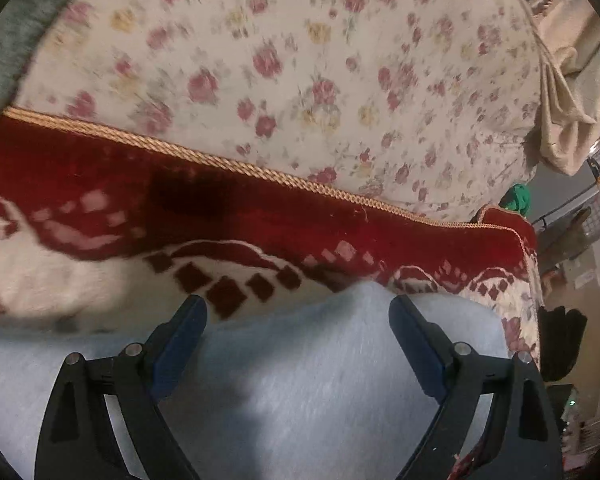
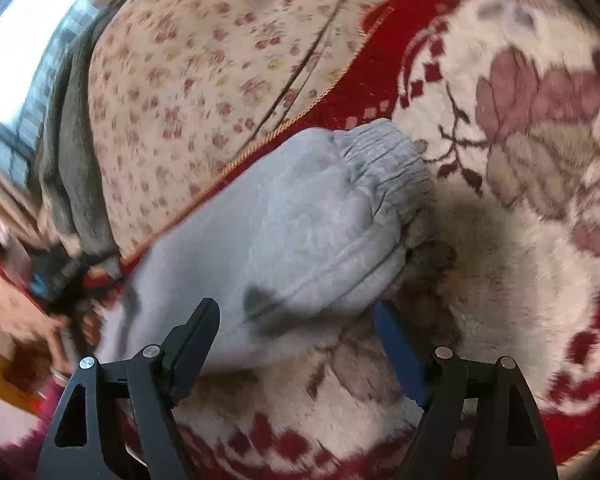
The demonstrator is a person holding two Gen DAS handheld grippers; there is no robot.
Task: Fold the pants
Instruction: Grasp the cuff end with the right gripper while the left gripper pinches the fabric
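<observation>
Light grey pants (image 1: 300, 380) fill the bottom of the left wrist view, spread on a red and cream plush blanket (image 1: 80, 280). My left gripper (image 1: 298, 308) hovers over their far edge, jaws wide apart, nothing pinched. In the right wrist view one grey pant leg (image 2: 280, 220) runs up to a ribbed cuff (image 2: 384, 156) lying on the blanket (image 2: 520, 240). My right gripper (image 2: 294, 310) stands open just short of the leg; its left finger (image 2: 196, 332) overlaps the cloth and its blue-padded right finger (image 2: 396, 344) is beside it over the blanket.
A floral sheet (image 1: 300, 60) covers the bed beyond the blanket's gold-corded edge (image 1: 260, 172). At the right are a cream cloth (image 1: 564, 128), something green (image 1: 518, 196) and a black object (image 1: 560, 340). A grey cloth (image 2: 72, 168) and a blurred hand (image 2: 58, 336) show at left.
</observation>
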